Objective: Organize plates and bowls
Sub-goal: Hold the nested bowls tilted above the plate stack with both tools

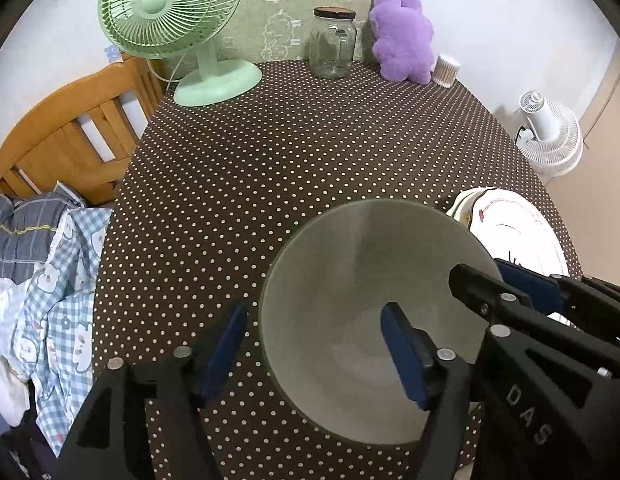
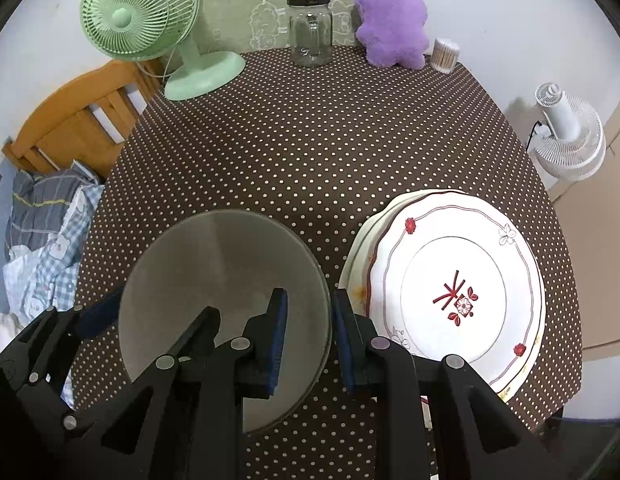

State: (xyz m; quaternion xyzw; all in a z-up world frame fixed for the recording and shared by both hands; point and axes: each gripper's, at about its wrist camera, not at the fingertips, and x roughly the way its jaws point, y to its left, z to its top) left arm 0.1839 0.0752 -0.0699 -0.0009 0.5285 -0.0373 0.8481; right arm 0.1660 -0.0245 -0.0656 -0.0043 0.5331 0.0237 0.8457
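A grey-green bowl point(image 1: 366, 280) point(image 2: 214, 268) stands on the dotted table near the front. My left gripper point(image 1: 314, 344) is open and straddles the bowl's left rim, one finger outside and one inside; it also shows in the right wrist view point(image 2: 166, 316). My right gripper point(image 2: 308, 334) is open and straddles the bowl's right rim, one pad inside and one outside; it also shows in the left wrist view point(image 1: 486, 280). Whether the pads touch the rim I cannot tell. A stack of white plates point(image 2: 454, 280) point(image 1: 514, 228) with red flower marks lies right of the bowl.
At the table's back stand a green fan point(image 1: 170, 20), a glass jar point(image 1: 333, 44), a purple plush toy point(image 1: 404, 38) and a cotton-swab tub point(image 1: 446, 70). A wooden chair point(image 1: 70, 136) and bedding point(image 1: 42, 264) are at the left. A white fan point(image 1: 550, 136) stands on the floor right.
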